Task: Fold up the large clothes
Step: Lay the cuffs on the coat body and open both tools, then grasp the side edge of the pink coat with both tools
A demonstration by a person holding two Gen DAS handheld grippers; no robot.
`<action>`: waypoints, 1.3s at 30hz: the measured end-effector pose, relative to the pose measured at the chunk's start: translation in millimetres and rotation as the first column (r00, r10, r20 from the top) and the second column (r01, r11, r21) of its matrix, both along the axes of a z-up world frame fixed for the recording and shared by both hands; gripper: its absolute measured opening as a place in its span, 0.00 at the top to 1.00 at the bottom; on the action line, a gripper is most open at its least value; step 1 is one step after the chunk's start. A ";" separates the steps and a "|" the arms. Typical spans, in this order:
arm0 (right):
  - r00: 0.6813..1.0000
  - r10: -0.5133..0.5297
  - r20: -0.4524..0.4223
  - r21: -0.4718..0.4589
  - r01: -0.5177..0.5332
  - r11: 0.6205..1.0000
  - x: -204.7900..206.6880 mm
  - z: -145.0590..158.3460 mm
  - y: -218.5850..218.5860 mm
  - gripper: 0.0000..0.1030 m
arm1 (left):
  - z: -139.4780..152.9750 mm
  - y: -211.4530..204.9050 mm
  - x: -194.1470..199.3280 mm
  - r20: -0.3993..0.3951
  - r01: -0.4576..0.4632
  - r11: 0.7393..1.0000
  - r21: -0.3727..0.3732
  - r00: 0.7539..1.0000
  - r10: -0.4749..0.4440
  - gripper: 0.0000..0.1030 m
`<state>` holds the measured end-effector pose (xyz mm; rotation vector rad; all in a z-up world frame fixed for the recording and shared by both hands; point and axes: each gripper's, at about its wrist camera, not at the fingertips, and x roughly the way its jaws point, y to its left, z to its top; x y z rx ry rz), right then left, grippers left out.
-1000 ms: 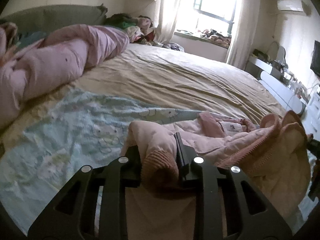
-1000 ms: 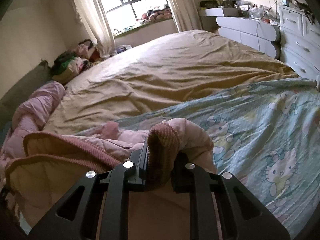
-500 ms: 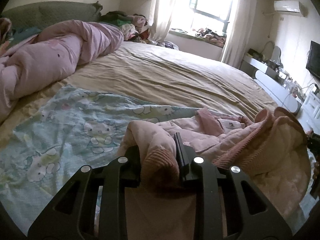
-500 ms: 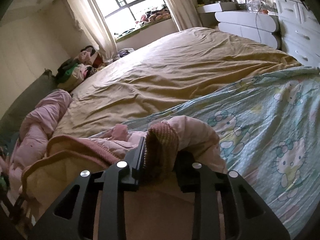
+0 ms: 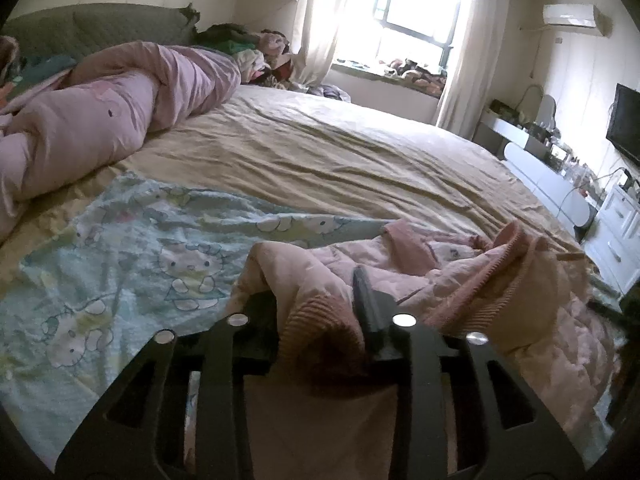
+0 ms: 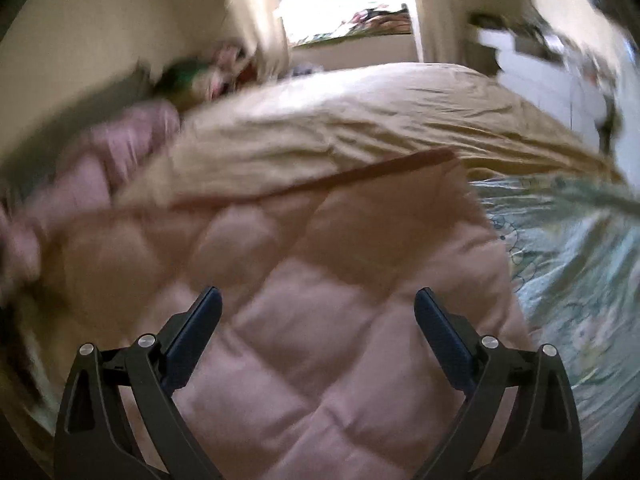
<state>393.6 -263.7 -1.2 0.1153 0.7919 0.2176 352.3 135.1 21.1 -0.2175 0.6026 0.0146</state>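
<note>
A: Bedroom, big bed (image 5: pixel 320 160) under a tan sheet; we take the bed as landmark. On its left side we see a rolled pink quilt (image 5: pixel 100 120), then a cartoon-print blanket (image 5: pixel 140 264) on the near part.

B: And the pink padded jacket (image 5: pixel 460 264) lies crumpled on the near right part, over that blanket's edge.

A: Left gripper (image 5: pixel 320 320) has its ribbed cuff (image 5: pixel 320 328) between the fingers; jaws have just been easing apart, though the cuff sits bunched between them.

B: Right view is blurred. We see the right gripper (image 6: pixel 318 320) spread wide, jaws just opened, nothing held, quilted jacket panel (image 6: pixel 300 280) lying below.
</note>
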 end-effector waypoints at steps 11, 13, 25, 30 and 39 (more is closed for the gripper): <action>0.998 -0.016 -0.068 -0.056 0.012 0.998 2.7 -26.0 7.6 0.04 | 54.8 -0.1 -43.2 0.155 -0.047 0.997 0.059 0.987 0.038 0.12; 0.999 -0.036 -0.010 -0.030 0.036 0.999 -10.0 -13.4 -8.7 0.04 | 45.6 12.8 -44.8 0.096 -0.082 0.994 0.070 0.993 0.075 0.09; 0.985 -0.175 -0.008 -0.094 0.174 0.980 -48.2 -16.9 -100.8 0.04 | -57.5 55.4 -65.1 -0.168 -0.003 0.990 -0.139 0.986 -0.021 0.09; 0.984 -0.165 -0.067 -0.027 0.163 0.986 -49.4 -36.4 -108.2 0.06 | -64.7 39.9 -63.9 -0.146 0.029 0.985 -0.171 0.988 -0.055 0.42; 0.986 -0.167 0.007 0.034 0.166 0.985 -51.5 -20.7 -91.7 0.78 | -32.0 23.1 -46.0 -0.040 0.008 0.992 -0.123 0.999 -0.013 0.83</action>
